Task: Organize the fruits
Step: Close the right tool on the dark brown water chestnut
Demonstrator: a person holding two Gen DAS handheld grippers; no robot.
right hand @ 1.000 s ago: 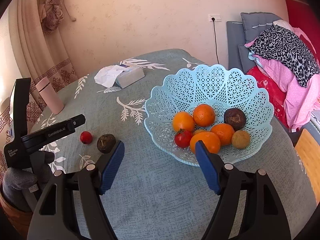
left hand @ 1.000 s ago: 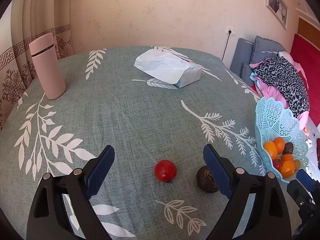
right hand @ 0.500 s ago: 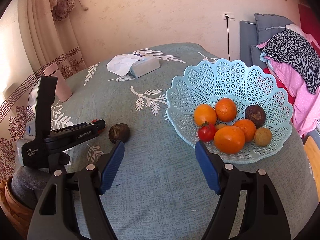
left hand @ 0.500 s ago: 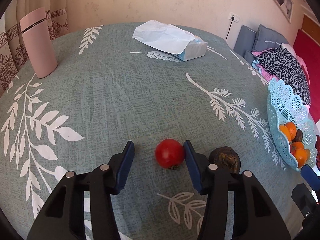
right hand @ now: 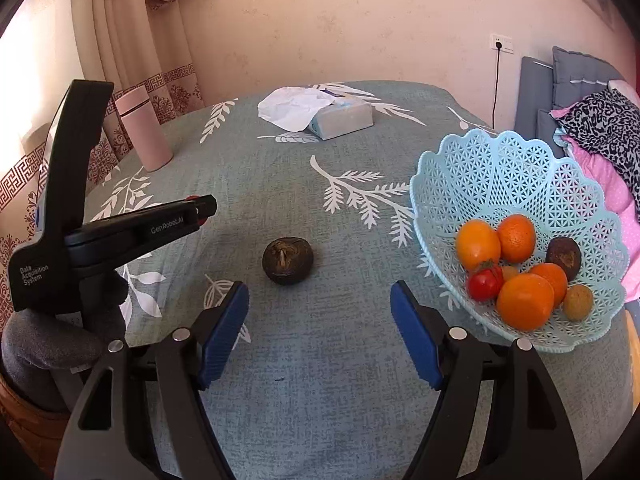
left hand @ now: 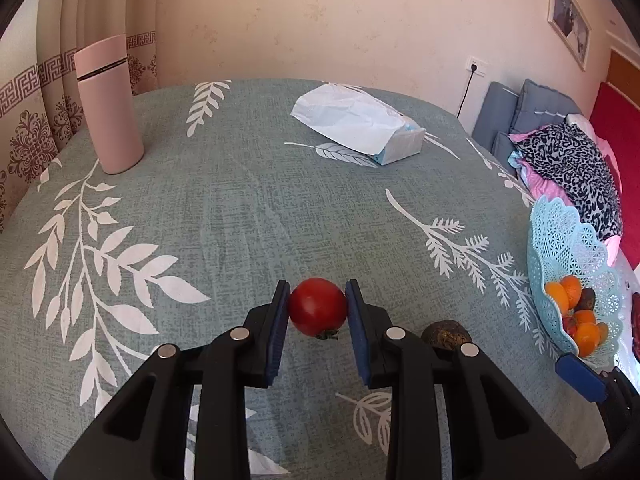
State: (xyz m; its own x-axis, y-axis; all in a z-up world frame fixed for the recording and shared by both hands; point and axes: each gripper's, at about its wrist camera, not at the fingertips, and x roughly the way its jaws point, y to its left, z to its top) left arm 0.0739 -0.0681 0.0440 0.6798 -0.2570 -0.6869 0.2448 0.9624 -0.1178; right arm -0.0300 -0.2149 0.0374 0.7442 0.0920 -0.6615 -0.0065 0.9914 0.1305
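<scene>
Red and round, the small tomato point(left hand: 318, 306) sits pinched between the left gripper's point(left hand: 318, 309) blue pads, left of the pale-blue lattice plastic basket point(right hand: 504, 168). The right gripper point(right hand: 320, 308), spread wide and empty, faces the dark brown wrinkled fruit point(right hand: 288, 261) straight ahead, nearer that basket.

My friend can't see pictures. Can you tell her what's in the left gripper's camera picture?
The left gripper is closed on a red tomato on a green tablecloth with white leaves. A dark brown fruit sits just right of it, and a light blue basket of fruit stands at the right edge. Farther back are a pink bottle and a tissue pack.
</scene>
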